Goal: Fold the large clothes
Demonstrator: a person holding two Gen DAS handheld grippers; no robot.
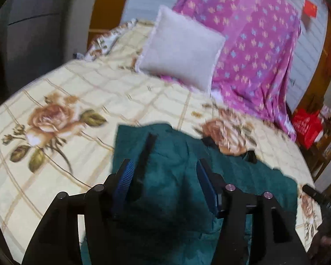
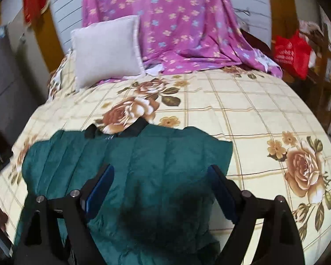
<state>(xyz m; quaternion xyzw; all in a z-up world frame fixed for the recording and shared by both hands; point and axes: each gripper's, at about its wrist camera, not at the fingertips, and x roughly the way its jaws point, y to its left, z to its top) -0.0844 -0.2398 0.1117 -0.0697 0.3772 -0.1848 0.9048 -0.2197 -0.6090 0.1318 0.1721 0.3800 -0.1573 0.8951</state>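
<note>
- The left tongs point(image 1: 164, 172) stand partly open above the near part of a teal quilted garment point(image 1: 172, 154); nothing is pinched between the blue pads point(image 1: 123, 181), and teal cloth shows in the gap.
- A dark strip, perhaps the garment's trim point(image 1: 146, 152), runs up just beside the left pad; I cannot tell whether it touches.
- The right tongs point(image 2: 161, 176) stand wide open over the same garment point(image 2: 132, 154), their pads point(image 2: 222, 190) apart from the cloth and gripping nothing.
- The garment lies spread on the near middle of the bed, its black collar point(image 2: 119, 130) at the far edge.
- Under it is a cream checked bedspread point(image 2: 242, 114) printed with brown roses, covering the bed.
- At the lower right edge of the left view, a dark part of the other tool point(image 1: 315, 194) reaches in over the bedspread point(image 1: 55, 92).
- At the far left of the bed a pale grey pillow point(image 2: 106, 48) leans upright.
- Just right of the pillow, a purple flowered sheet point(image 2: 176, 22) hangs at the head of the bed and spills onto the bedspread.
- Far right, off the bed, a red bag point(image 2: 291, 53) sits among blurred clutter.
</note>
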